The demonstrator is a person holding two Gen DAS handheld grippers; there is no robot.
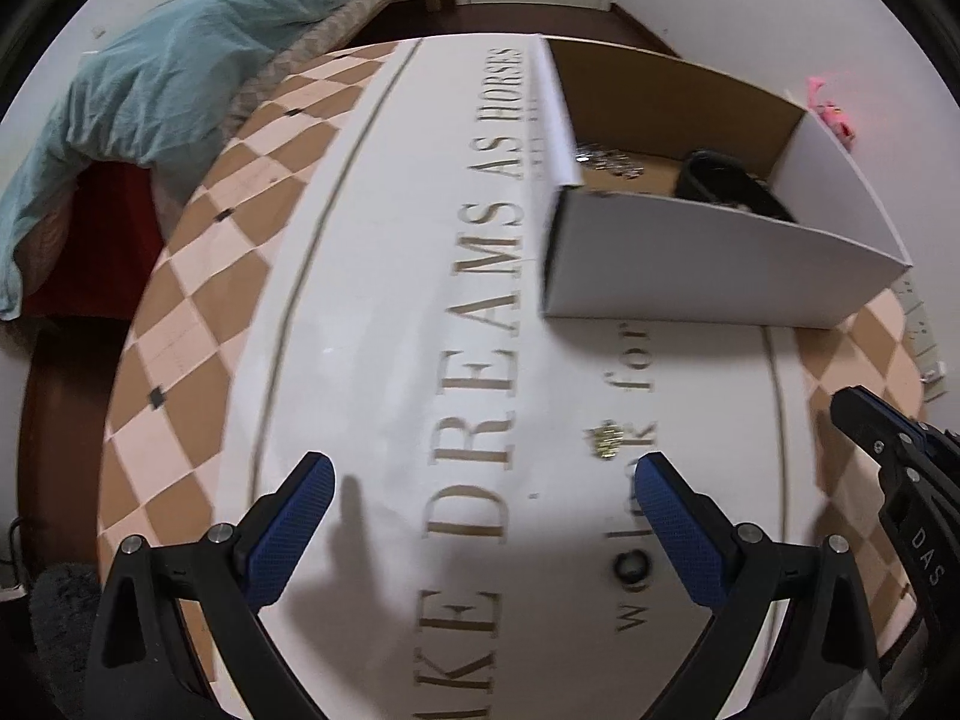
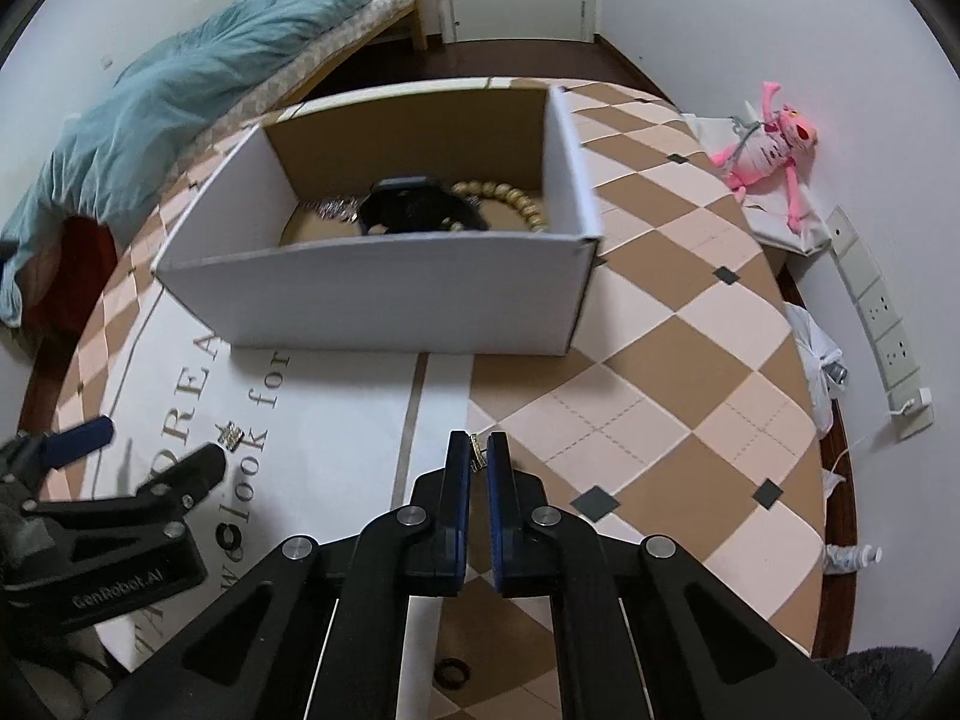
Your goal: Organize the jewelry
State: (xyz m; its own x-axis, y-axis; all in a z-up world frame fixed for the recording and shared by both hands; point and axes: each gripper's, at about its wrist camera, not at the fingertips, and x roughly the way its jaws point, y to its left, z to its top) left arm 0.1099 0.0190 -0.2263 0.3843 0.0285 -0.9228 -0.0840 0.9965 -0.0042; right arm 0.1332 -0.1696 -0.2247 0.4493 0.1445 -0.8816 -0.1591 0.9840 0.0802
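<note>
While the left claw [image 1: 483,495] gapes wide, the right claw [image 2: 478,450] pinches a small gold earring [image 2: 477,451].

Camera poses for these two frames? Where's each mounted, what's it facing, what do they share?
Left wrist: on the left gripper, open, facing the tabletop lettering and a gold earring; the right gripper shows at the right edge.
Right wrist: on the right gripper, shut on a small gold piece, facing the box.
Shared: box, earring, black ring.

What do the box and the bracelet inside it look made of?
The box looks like corrugated cardboard: matte white outside, raw brown inside, folded corner seams. The beaded bracelet seems to be pale wood or bone beads, cream with a dull sheen; the material can't be confirmed.
</note>
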